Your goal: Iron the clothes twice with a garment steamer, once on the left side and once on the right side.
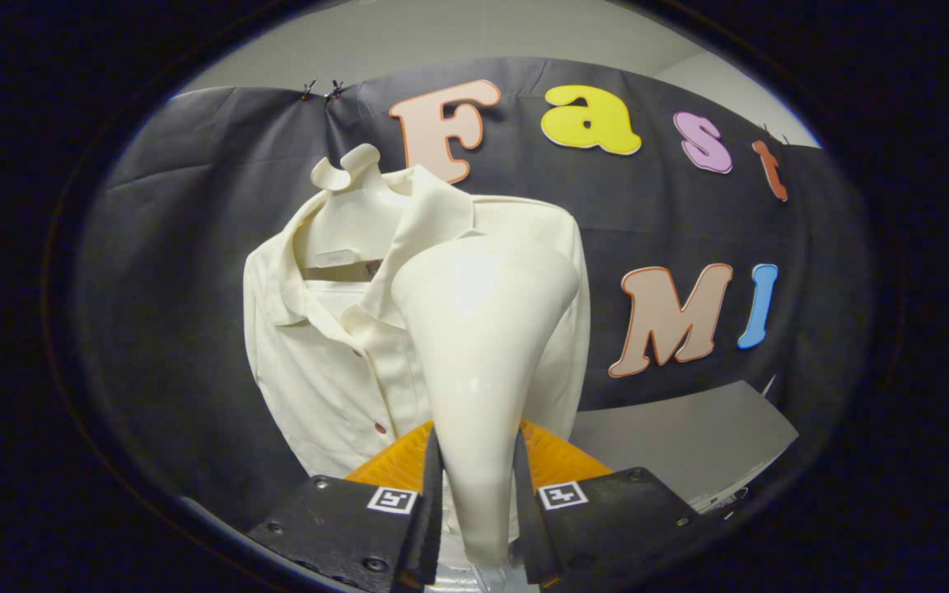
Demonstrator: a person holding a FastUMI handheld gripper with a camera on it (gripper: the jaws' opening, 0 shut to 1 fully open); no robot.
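A cream button-up shirt [318,354] hangs on a white hanger [348,169] in front of the black cloth wall. My gripper [476,494] is shut on the handle of a white garment steamer [483,329], both fingers pressing its narrow neck. The steamer's wide head rises just ahead of the fingers and covers the shirt's right front panel, up near the shoulder. Whether the head touches the fabric cannot be told. The shirt's collar and left panel with its small buttons show beside the steamer.
A grey table surface [680,445] lies to the right, below the cloth wall. An orange ribbed part [396,465] sits just behind the fingers at the shirt's lower hem.
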